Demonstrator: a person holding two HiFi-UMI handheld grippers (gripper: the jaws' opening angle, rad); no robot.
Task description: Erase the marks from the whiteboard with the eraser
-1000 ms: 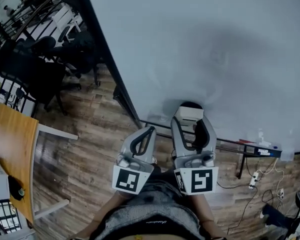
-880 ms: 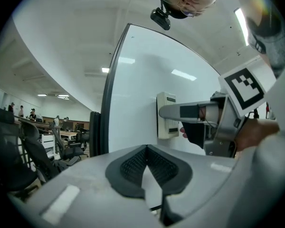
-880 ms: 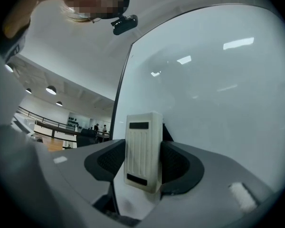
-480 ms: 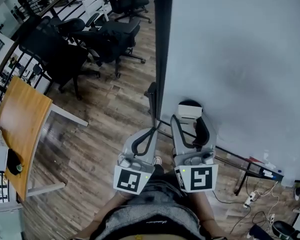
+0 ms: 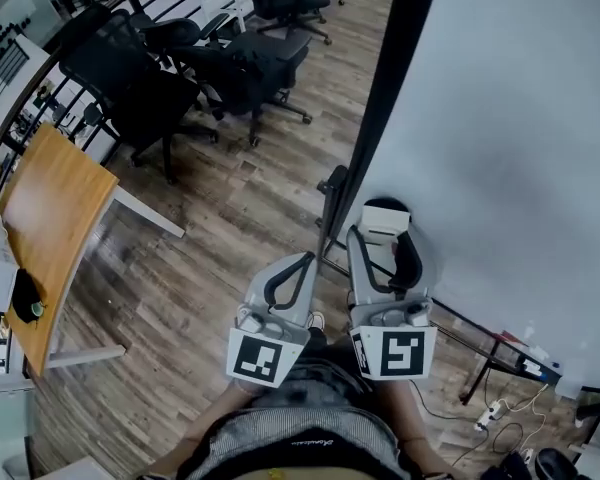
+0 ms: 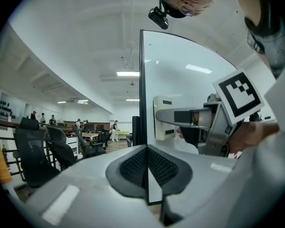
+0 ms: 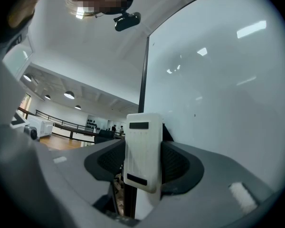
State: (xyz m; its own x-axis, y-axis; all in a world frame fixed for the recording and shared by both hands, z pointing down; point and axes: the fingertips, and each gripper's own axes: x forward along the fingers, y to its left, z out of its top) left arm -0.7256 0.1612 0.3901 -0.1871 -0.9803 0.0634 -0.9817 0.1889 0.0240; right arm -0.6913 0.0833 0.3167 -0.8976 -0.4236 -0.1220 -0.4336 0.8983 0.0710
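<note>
Bright even indoor light, ceiling lamps (image 6: 128,73) lit far left, pale glare streaks on the whiteboard (image 7: 218,103), soft shadows under far chairs (image 5: 230,68), heavy fisheye bend and black corners in the 2 gripper views, near foreground soft, head view sharp.

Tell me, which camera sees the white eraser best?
The right gripper view: the eraser fills the middle, clamped between the right gripper's jaws. The head view shows only its small white end; the left gripper view shows it from the side.
</note>
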